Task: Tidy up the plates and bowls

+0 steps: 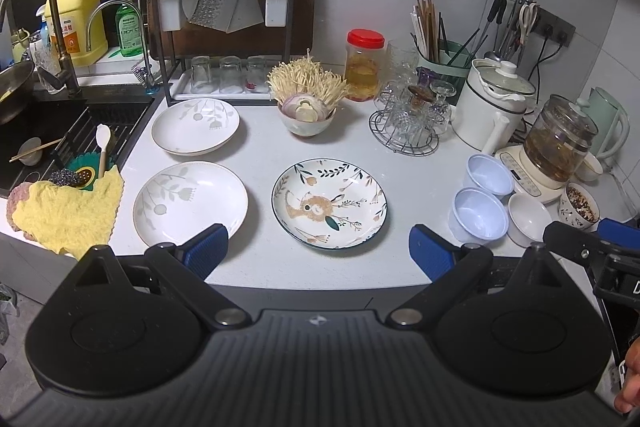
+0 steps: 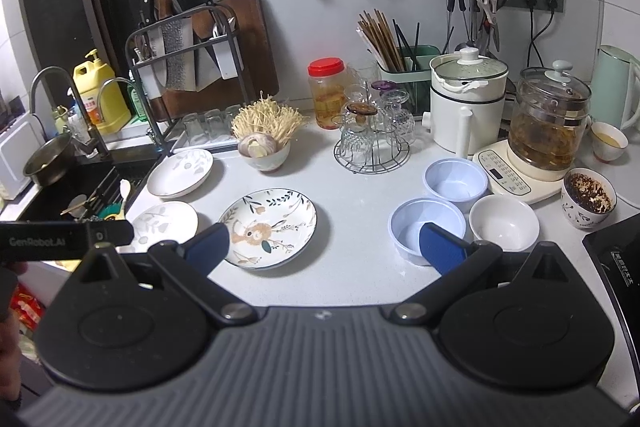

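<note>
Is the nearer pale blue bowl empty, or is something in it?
Empty. The nearer pale blue bowl sits upright on the counter, its bare bottom visible in the right wrist view.

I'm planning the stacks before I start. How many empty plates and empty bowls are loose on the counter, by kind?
White plates with grey flower print: 2
Blue-rimmed plate with floral pattern: 1
Pale blue plastic bowls: 2
Plain white bowl: 1
Total: 6
</note>
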Tool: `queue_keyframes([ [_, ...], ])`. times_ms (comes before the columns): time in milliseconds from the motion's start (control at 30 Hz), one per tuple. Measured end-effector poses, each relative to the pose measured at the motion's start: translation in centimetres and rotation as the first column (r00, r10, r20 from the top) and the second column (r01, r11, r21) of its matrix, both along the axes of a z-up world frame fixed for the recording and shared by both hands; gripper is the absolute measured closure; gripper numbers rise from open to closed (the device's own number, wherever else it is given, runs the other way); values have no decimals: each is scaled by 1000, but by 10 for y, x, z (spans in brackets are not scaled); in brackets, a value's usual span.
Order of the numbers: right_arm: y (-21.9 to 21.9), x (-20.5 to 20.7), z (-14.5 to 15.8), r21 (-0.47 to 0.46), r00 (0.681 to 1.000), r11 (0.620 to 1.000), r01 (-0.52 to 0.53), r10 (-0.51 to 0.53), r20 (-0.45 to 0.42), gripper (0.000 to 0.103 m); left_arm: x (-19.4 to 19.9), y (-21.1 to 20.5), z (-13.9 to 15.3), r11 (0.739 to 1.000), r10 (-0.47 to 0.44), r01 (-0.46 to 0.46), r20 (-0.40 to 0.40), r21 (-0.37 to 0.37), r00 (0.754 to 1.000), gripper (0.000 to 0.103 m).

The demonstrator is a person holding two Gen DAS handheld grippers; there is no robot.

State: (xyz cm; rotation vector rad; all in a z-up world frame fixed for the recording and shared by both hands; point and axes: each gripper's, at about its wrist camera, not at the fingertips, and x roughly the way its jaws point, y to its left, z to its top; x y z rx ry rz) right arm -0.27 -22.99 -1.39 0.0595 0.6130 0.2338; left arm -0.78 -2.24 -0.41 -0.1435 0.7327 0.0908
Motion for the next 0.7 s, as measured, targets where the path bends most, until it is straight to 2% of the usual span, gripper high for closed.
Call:
queue_keyframes([
  [700,6,-5,0,24,999,999,-43,43,-10,0,-10,8,-2,1000,9,-9,-18,-25,1000,4],
])
